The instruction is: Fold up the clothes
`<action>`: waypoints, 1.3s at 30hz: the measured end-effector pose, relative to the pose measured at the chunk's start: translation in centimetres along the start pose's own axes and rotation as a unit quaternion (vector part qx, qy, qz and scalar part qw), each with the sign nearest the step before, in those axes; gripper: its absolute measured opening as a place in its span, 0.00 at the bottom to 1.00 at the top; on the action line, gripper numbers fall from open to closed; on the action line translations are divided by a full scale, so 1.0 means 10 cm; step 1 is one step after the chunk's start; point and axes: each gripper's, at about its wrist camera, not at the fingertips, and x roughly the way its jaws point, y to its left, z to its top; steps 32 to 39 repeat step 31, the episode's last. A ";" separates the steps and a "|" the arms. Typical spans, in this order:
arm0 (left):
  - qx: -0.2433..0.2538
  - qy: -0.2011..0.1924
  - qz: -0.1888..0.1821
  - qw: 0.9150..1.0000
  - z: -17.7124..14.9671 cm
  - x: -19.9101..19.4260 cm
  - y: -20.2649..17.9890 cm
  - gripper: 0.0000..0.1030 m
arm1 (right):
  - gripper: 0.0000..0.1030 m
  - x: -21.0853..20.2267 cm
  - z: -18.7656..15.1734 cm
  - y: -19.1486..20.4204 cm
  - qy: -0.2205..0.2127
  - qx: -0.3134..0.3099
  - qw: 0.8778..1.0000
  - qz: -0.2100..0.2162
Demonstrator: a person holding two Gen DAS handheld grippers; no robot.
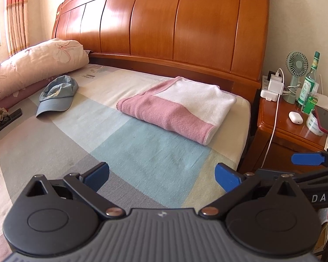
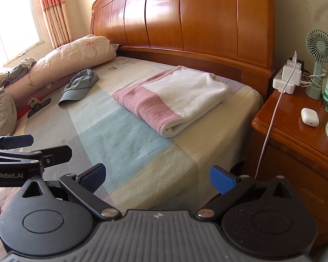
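A pink and white towel lies folded into a flat rectangle on the bed, close to the wooden headboard and the bed's right edge. My left gripper hovers open over the checked sheet, well short of the towel, with nothing between its blue pads. To its right my right gripper is open and empty too, near the bed's right edge. In the left wrist view the right gripper's fingers show at the right edge. The left gripper's fingers show at the left in the right wrist view.
A blue cap and a rolled floral quilt lie at the left of the bed, with a dark flat object nearby. The wooden nightstand at the right holds a charger with white cable, a fan, bottles, an earbud case and a phone.
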 end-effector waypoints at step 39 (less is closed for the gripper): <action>0.004 0.002 0.007 1.000 0.00 0.01 0.00 0.99 | 1.00 0.04 -0.01 0.03 0.006 -0.001 1.000 0.003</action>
